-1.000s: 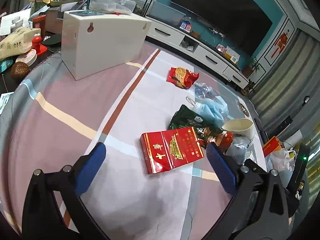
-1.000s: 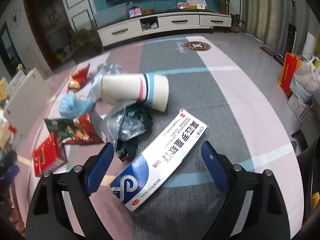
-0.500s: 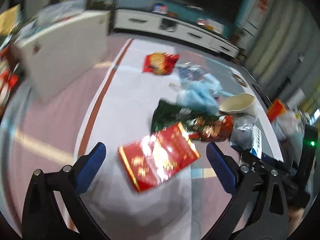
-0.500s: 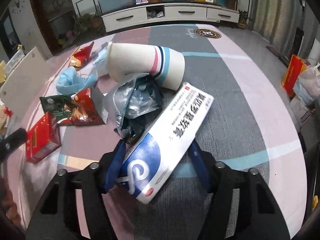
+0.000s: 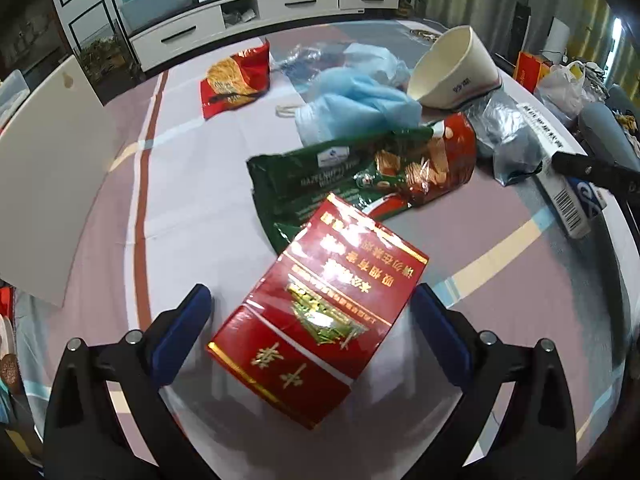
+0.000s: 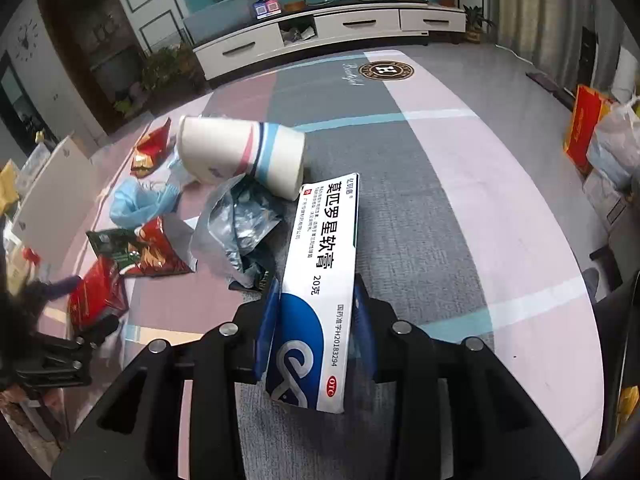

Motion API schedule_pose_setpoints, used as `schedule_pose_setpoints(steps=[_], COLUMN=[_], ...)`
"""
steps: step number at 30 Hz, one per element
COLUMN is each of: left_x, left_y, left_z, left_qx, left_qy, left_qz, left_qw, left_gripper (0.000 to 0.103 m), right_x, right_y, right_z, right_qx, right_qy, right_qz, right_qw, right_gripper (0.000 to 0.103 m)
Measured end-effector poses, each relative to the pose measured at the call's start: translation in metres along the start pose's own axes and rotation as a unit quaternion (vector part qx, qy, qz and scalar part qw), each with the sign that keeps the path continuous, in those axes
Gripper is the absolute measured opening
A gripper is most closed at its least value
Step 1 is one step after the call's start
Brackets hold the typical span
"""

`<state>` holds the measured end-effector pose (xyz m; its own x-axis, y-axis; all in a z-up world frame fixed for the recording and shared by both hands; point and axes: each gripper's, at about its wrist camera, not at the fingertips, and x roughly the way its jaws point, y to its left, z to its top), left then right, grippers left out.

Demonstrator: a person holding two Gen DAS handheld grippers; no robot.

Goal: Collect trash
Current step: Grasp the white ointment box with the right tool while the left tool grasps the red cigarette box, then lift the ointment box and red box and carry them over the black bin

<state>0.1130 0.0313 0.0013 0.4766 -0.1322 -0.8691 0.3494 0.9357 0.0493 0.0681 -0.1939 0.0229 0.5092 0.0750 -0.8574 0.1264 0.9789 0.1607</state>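
A red cigarette carton [image 5: 320, 320] lies on the striped tablecloth between the wide-set jaws of my left gripper [image 5: 310, 312]. These jaws are closing, and the blue pads stand just off its sides. My right gripper [image 6: 316, 308] is closing on a white-and-blue medicine box [image 6: 322, 264]; both pads touch the box's long sides near its blue end. More trash lies beyond: a tipped paper cup [image 6: 240, 156], a crumpled silver bag [image 6: 240, 224], a green-and-red snack bag [image 5: 360, 176], blue masks [image 5: 360, 104] and a red snack bag [image 5: 236, 80].
A white box [image 5: 44, 128] stands at the left of the table. A TV cabinet [image 6: 320, 28] runs along the far wall. Bags and an orange carton [image 6: 584, 128] sit on the floor off the table's right edge.
My right gripper's jaws came together around the medicine box, which swung in line with them. My left gripper rolled and dropped towards the red carton, which now lies between its jaws.
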Motion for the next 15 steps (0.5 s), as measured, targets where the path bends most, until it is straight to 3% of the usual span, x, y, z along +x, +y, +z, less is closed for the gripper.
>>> schedule_pose_setpoints(steps=[8,12,15], left_x=[-0.015,-0.041,-0.063], left_y=[-0.013,-0.026,-0.039], left_z=[-0.020,-0.035,-0.040], left_qx=[-0.079,-0.136,-0.174], left_qy=[-0.006,-0.031,-0.045], left_qz=[-0.008,-0.030,-0.022], left_qw=[0.9968,0.9898,0.9835], left_gripper=[0.082,0.082,0.082], right_x=[-0.014,-0.021,-0.027], right_y=[-0.007,-0.013,-0.015], right_z=[0.002,0.002,0.003], right_qx=[0.014,0.024,0.030], right_qy=[-0.011,-0.014,-0.018], right_qz=[0.020,0.030,0.041], right_qw=[1.000,0.999,0.999], right_gripper=[0.037,0.037,0.037])
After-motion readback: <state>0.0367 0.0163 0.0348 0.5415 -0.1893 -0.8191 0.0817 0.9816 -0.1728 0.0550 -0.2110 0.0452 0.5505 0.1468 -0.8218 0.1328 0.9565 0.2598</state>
